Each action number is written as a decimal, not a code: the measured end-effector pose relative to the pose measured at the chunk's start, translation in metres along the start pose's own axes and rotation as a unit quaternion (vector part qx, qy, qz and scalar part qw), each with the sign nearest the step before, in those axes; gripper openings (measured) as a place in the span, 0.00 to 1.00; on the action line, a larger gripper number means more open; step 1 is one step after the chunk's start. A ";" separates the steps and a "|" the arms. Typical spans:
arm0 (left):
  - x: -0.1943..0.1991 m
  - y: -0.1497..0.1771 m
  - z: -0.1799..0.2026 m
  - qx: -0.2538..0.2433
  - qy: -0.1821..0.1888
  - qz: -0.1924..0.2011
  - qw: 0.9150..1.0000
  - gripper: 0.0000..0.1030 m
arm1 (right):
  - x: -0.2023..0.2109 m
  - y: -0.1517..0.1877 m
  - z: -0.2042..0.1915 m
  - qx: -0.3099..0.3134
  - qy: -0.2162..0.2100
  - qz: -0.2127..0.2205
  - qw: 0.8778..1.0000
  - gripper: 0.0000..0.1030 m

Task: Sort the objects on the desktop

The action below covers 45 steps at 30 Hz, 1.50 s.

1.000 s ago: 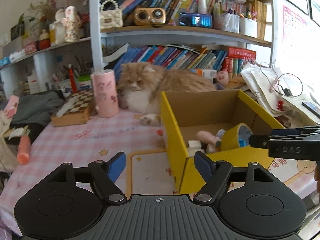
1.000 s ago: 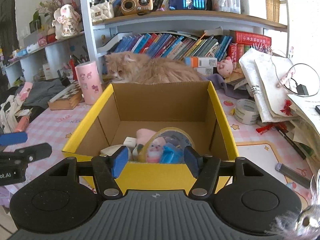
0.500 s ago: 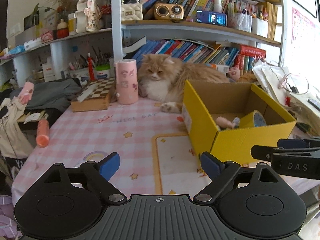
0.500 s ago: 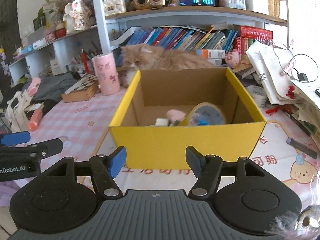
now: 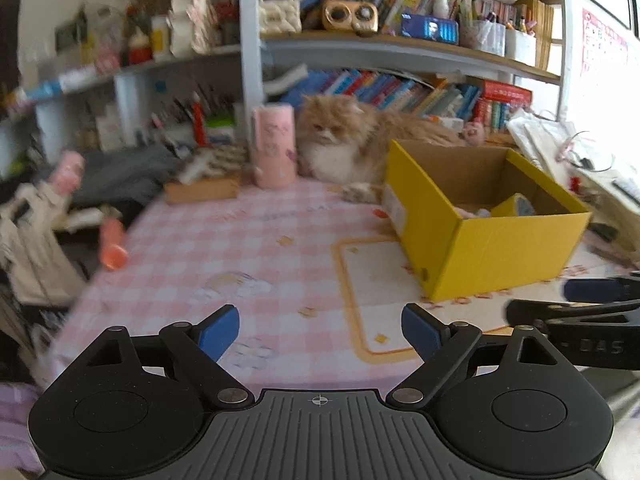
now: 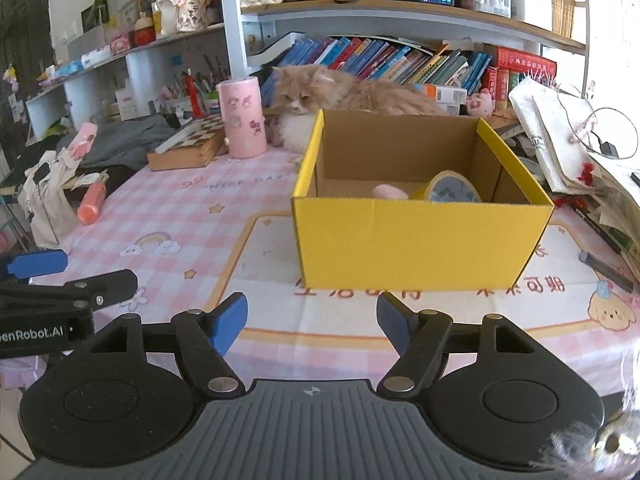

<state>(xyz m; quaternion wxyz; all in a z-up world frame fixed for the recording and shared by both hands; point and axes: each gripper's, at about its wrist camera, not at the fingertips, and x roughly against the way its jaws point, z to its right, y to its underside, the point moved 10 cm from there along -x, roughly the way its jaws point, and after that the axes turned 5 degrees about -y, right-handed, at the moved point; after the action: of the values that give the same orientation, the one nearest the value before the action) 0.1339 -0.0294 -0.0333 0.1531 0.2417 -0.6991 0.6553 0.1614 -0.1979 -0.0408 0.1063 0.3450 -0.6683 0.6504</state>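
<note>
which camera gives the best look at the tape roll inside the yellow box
The right wrist view: the tape roll is sharp there, leaning inside the yellow box, seen over the front wall. The left wrist view is blurred and shows only its upper part behind a side wall.

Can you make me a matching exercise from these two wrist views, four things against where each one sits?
Things:
1. yellow roll of tape
2. fluffy orange-and-white cat
3. orange marker pen
4. pink cylindrical tin

Places:
A. lying behind the yellow cardboard box, before the books
B. near the left edge of the pink checked tablecloth
C. inside the box
D. upright beside the wooden chessboard case

Pairs: 1-C, 2-A, 3-B, 4-D
</note>
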 end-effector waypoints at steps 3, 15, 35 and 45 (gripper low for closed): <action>0.007 0.004 -0.010 -0.014 -0.018 0.015 1.000 0.88 | 0.005 0.006 -0.006 -0.003 0.004 -0.002 1.000 0.68; 0.016 0.028 -0.027 0.018 0.003 -0.022 1.000 0.88 | 0.019 0.029 -0.026 -0.001 0.013 -0.017 1.000 0.69; 0.034 0.039 -0.025 -0.012 0.037 -0.025 0.999 0.98 | 0.025 0.045 -0.041 -0.019 0.017 -0.029 0.999 0.72; 0.032 0.041 -0.031 -0.009 0.032 -0.031 0.999 0.98 | 0.026 0.046 -0.047 -0.017 0.015 -0.029 0.999 0.72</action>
<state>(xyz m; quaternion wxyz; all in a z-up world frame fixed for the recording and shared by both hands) 0.0814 -0.0022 -0.0480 0.1985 0.2407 -0.6920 0.6510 0.1004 -0.1658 -0.0563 0.1412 0.3524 -0.6675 0.6405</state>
